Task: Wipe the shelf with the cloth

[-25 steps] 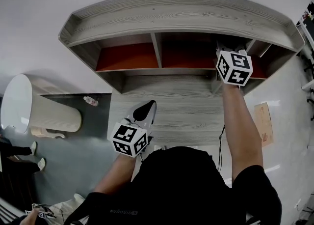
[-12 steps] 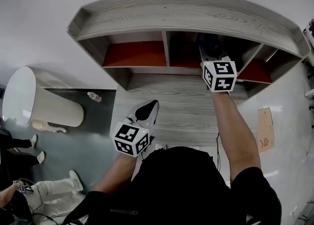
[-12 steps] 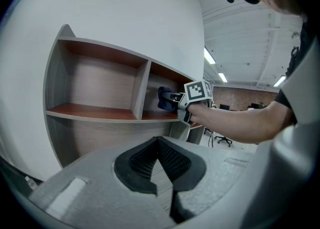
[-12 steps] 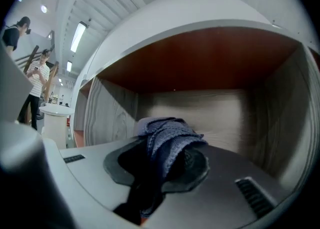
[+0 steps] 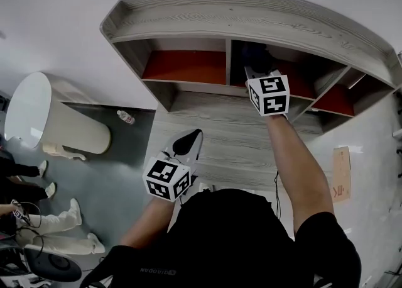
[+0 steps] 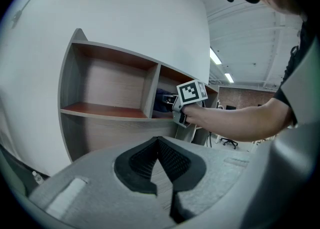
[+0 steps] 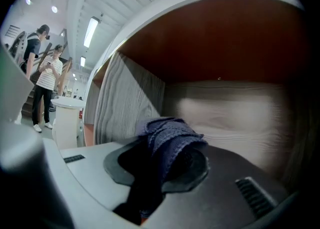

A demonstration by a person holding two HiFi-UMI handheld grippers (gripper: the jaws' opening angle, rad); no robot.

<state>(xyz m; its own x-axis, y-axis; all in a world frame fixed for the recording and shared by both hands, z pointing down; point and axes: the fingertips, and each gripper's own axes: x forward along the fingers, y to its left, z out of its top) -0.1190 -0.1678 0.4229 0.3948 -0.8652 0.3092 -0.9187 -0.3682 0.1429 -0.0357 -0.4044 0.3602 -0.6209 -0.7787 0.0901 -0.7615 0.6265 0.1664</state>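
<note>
White round-topped stand (image 5: 44,123), small bottle (image 5: 126,117) near its foot, 2 standing people (image 7: 49,78) beside it.

Matt wood-grain shelf (image 5: 251,22), ribbed woven cloth (image 7: 172,140)

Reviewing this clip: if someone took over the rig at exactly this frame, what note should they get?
The right gripper has its fingers shut on the dark blue cloth. It is reaching into the middle compartment of the shelf, just right of the divider.
The left gripper has its fingers shut on nothing and is held low in front of the shelf, apart from it.
Done: the cloth is gripped and inside the shelf.
Left: the pictures do not show which surfaces have been wiped, so it is probably safest to treat all the compartments as still to do.
</note>
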